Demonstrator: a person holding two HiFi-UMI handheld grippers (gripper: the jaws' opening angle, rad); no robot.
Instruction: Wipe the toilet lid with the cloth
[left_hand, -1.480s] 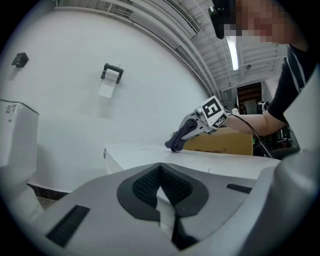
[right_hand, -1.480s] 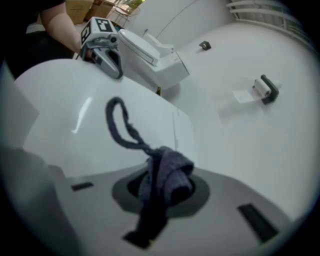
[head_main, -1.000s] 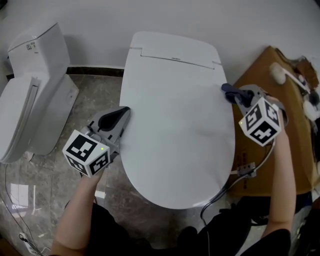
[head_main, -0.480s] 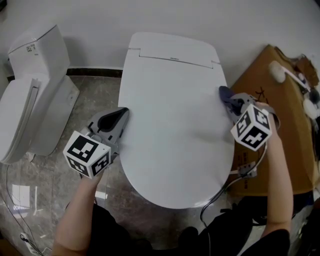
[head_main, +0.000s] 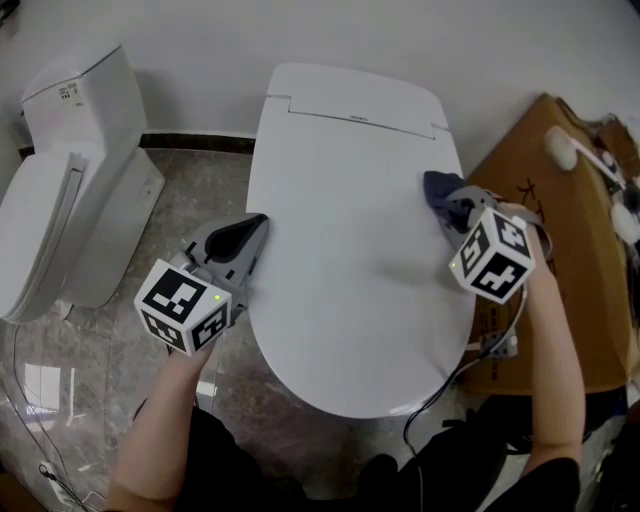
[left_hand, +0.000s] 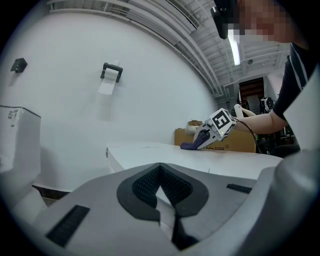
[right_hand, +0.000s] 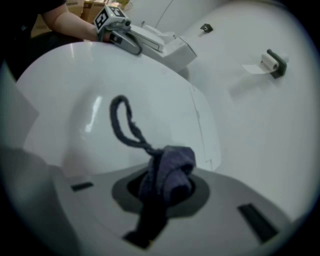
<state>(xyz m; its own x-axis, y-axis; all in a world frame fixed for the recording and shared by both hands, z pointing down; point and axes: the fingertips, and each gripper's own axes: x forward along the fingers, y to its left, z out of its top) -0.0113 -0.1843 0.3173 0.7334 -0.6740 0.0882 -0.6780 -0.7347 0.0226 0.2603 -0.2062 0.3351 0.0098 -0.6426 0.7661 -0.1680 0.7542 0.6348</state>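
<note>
Cloth (head_main: 436, 187) rests on white toilet lid (head_main: 350, 240), gripped by right claw (head_main: 447, 203) (left claw (head_main: 252, 228) closed).

This is a bathroom, but a pretend one inside a big work hall. Two toilets stand side by side: the big toilet (head_main: 350, 250) in the middle and a second toilet (head_main: 60, 200) at the left. The floor (head_main: 190, 195) is shiny stone tile. A paper roll (left_hand: 107, 86) hangs on the white wall. A cardboard box (head_main: 580, 230) sits at the right, and a tube light (left_hand: 233, 47) shines at the upper right under a bare metal roof.
</note>
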